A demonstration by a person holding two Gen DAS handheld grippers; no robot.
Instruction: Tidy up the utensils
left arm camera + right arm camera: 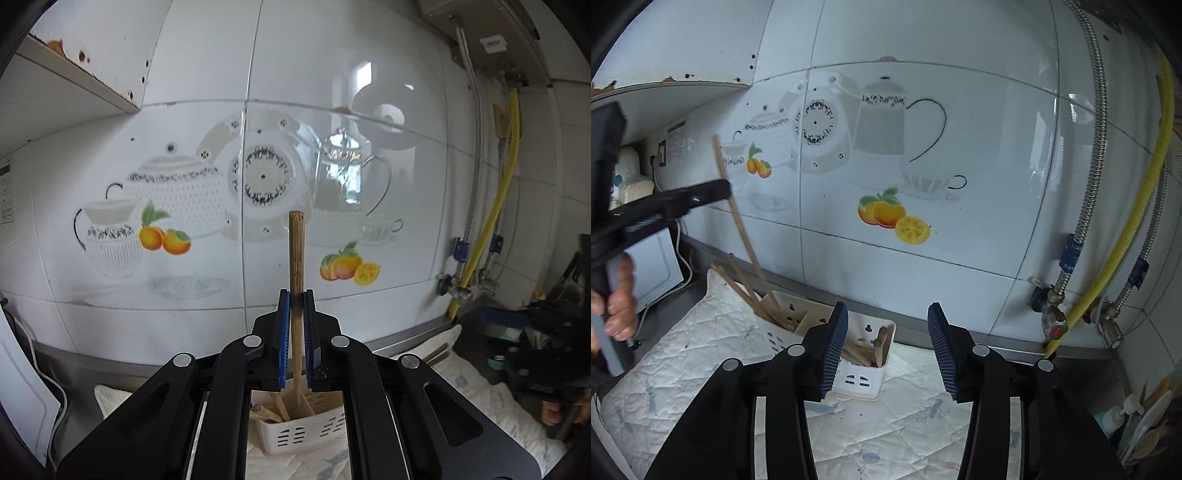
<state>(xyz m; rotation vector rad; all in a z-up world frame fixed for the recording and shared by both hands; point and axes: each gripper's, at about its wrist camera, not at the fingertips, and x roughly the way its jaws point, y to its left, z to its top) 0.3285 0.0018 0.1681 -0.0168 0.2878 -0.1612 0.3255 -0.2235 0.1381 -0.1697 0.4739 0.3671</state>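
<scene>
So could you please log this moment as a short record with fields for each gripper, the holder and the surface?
left gripper: shut on a wooden chopstick, held upright above the holder
right gripper: open, nothing between its pads
white slotted utensil holder: holds more wooden utensils
surface: quilted white cloth under the holder

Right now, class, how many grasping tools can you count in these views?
2: the left tool, clamped on a brown wooden chopstick above the white plastic slotted caddy; the right tool, open, nearer the caddy.
</scene>
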